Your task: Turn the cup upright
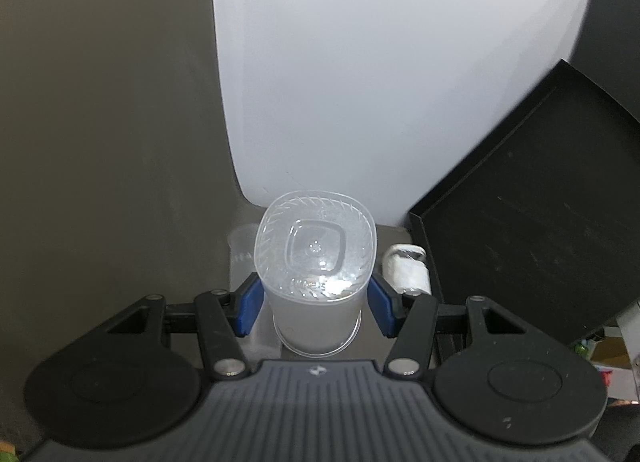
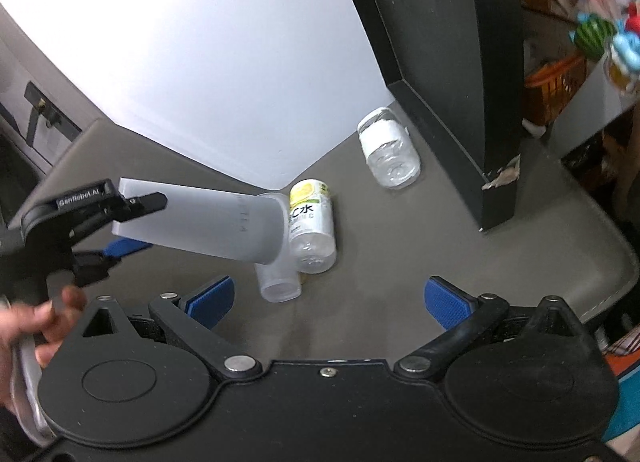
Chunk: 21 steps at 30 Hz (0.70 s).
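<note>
A frosted clear plastic cup (image 1: 316,278) is clamped between the blue pads (image 1: 250,308) of my left gripper (image 1: 316,304), its base facing the camera. In the right wrist view the same cup (image 2: 208,221) is held above the grey table, lying nearly on its side with its rim toward the right. The left gripper (image 2: 120,221) grips it near the base. My right gripper (image 2: 328,302) is open and empty, low over the table in front.
A smaller frosted cup (image 2: 278,280), a yellow-labelled bottle (image 2: 312,229) and a white-labelled bottle (image 2: 388,149) lie on the grey table (image 2: 400,246). A white board (image 2: 208,61) leans behind. A black box (image 2: 460,61) stands at the right.
</note>
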### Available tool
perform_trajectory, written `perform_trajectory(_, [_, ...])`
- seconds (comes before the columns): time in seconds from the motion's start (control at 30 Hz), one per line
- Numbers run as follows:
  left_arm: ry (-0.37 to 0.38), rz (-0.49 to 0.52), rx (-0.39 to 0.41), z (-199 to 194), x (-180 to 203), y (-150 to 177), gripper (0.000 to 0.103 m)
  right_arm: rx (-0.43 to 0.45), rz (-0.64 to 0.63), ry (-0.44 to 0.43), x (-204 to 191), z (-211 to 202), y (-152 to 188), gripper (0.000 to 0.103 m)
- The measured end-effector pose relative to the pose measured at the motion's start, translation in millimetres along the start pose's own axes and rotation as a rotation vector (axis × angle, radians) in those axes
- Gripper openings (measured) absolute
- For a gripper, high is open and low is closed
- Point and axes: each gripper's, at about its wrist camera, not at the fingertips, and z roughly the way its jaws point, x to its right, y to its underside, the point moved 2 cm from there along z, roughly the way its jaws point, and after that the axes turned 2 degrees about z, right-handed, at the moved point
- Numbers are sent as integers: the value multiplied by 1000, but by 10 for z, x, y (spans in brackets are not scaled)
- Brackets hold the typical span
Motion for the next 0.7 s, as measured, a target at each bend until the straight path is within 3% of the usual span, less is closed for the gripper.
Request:
perform_trajectory(0.47, [124, -45, -61, -21, 161, 185, 55, -84, 217, -194, 110, 156, 72, 103])
perform_trajectory(0.7, [182, -67, -66, -130, 113, 233, 55, -93, 298, -210, 215, 188, 100, 103])
